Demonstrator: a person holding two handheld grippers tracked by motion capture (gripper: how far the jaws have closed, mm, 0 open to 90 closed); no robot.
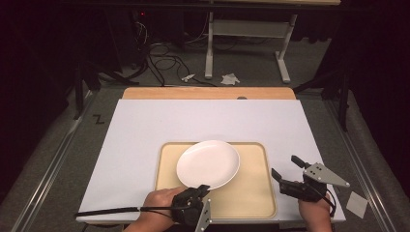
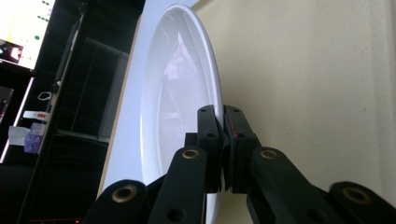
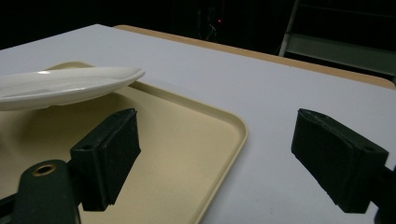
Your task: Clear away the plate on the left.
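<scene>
Pinching the near rim of the white plate [image 1: 208, 163] with the left gripper [image 1: 202, 189], plate over the tray [image 1: 251, 193]; right gripper [image 1: 286, 166] wide apart, off beside it.

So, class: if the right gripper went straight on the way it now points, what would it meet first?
Probably nothing soon. The right gripper is open, aimed across the tray's near right corner and the white tabletop. The plate lies off to its left, though depth is hard to judge.

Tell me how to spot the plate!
Find the big white table, then the tan tray near its front edge. The plate sits over that tray, its near edge pinched by the left gripper. It is the lone round, shiny white thing there.
</scene>
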